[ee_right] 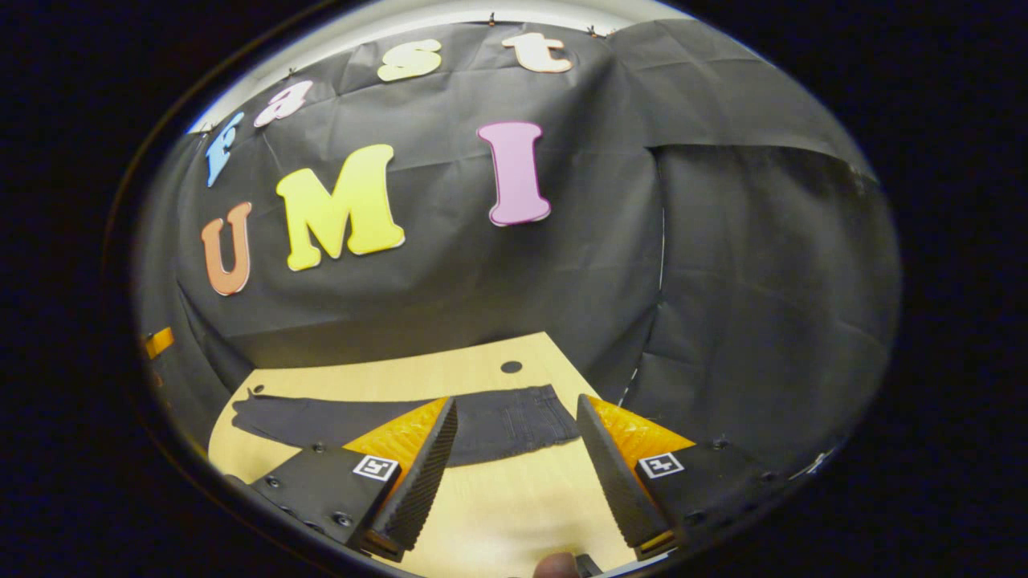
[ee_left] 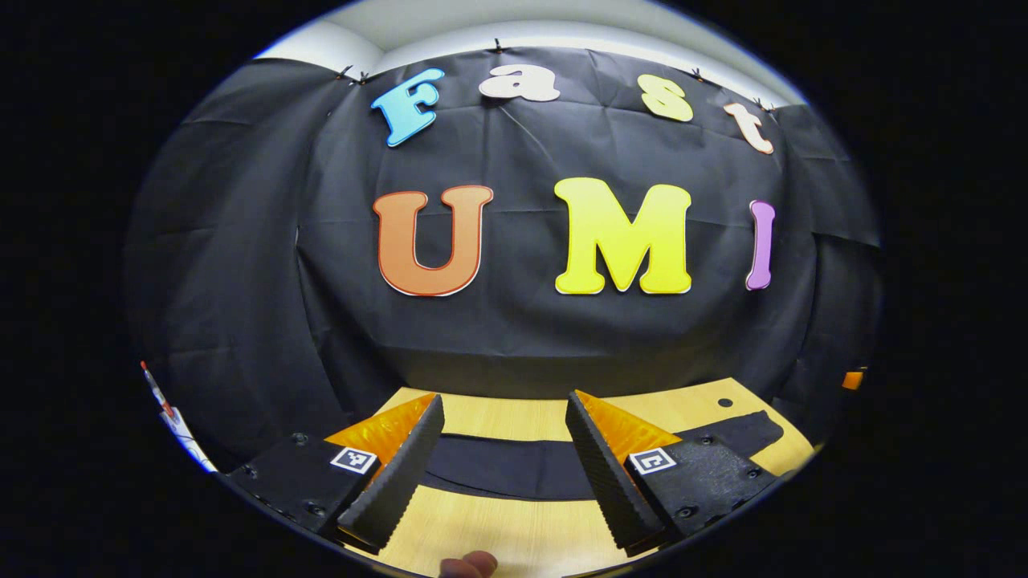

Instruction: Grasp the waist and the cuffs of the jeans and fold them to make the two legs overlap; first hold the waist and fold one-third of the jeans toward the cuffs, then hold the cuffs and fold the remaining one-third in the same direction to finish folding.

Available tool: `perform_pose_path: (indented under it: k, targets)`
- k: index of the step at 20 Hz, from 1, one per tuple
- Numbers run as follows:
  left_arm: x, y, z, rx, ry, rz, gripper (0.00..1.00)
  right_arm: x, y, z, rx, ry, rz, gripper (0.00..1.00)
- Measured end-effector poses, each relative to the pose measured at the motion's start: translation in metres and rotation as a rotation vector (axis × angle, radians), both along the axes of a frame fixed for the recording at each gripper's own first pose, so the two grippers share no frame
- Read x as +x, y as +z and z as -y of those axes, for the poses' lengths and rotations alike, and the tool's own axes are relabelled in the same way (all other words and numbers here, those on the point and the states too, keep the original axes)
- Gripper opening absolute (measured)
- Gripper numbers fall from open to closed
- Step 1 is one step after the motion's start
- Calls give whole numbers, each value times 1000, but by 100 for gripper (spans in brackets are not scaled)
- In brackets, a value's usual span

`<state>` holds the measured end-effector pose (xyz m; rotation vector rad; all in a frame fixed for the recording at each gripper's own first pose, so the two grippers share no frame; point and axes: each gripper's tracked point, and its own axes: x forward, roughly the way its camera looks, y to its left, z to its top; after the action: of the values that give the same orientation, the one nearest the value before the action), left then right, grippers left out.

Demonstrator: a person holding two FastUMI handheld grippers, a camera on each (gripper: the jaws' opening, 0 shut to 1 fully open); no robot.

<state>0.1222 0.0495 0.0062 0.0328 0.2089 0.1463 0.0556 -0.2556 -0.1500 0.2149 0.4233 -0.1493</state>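
Both grippers, left (ee_left: 504,457) and right (ee_right: 516,461), are hovering wide open, holding nothing, above dark jeans (ee_right: 401,421) lying flat on the wooden table (ee_right: 498,506).

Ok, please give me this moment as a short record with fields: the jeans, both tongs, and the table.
jeans: dark jeans lying flat, stretched along the table, not yet folded
waist end: towards the right of the right gripper view
left tongs: open, above the table, apart from the jeans
right tongs: open, above the table, holding nothing
table: light wood, small dark hole near the far edge
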Motion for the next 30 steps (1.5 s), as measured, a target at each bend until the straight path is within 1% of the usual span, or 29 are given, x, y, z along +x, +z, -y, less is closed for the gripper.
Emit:
perform_pose_path:
  k: [1, 2, 4, 5, 6, 7, 8, 9, 10, 11, 12, 13, 15, 19, 23, 24, 25, 27, 28, 29, 30]
  targets:
    - [1, 1, 1, -6, 4, -3, 98, 7, -15, 5, 15, -4, -21, 89]
    - [2, 2, 3, -13, 12, -5, 98, 15, -33, 10, 31, -13, -42, 89]
    - [3, 0, -1, -2, 57, -17, 98, 37, -72, 24, 56, -40, -75, 89]
    - [3, -3, -4, -1, 85, -23, 98, 51, -94, 33, 61, -57, -98, 93]
    - [2, -6, -4, -2, 102, -40, 98, 64, -118, 43, 78, -77, -128, 89]
    - [1, -9, -2, 2, 116, -58, 98, 79, -142, 53, 105, -93, -154, 93]
    - [0, -11, 0, 9, 125, -72, 98, 91, -156, 54, 131, -115, -177, 94]
    - [-2, -8, -1, 20, 138, -77, 98, 107, -173, 57, 135, -124, -190, 92]
    - [-2, -8, 0, 22, 142, -82, 99, 120, -182, 61, 129, -126, -191, 89]
    - [-3, -7, 0, 21, 145, -85, 98, 129, -191, 61, 136, -126, -198, 96]
    - [-5, -8, 0, 15, 153, -91, 98, 134, -199, 61, 147, -124, -211, 89]
    - [-7, -9, -3, 12, 170, -99, 98, 138, -208, 61, 149, -122, -227, 96]
    - [-9, -12, -6, 4, 192, -113, 98, 145, -223, 60, 151, -121, -253, 96]
    - [-14, -17, -14, -13, 228, -125, 99, 148, -240, 55, 143, -108, -279, 96]
    - [-15, -23, -16, -47, 238, -137, 99, 143, -242, 55, 91, -74, -277, 96]
    - [-15, -23, -17, -53, 241, -138, 99, 142, -238, 51, 98, -60, -266, 96]
    - [-16, -25, -19, -60, 245, -140, 99, 144, -243, 43, 126, -40, -274, 83]
    - [-19, -27, -24, -68, 254, -145, 98, 146, -242, 44, 93, -61, -283, 55]
    - [-19, -27, -29, -72, 262, -148, 100, 142, -239, 43, 85, -61, -294, 44]
    - [-22, -26, -33, -79, 267, -145, 99, 144, -236, 43, 76, -60, -309, 33]
    - [-23, -25, -38, -84, 274, -140, 98, 142, -226, 42, 91, -71, -324, 22]
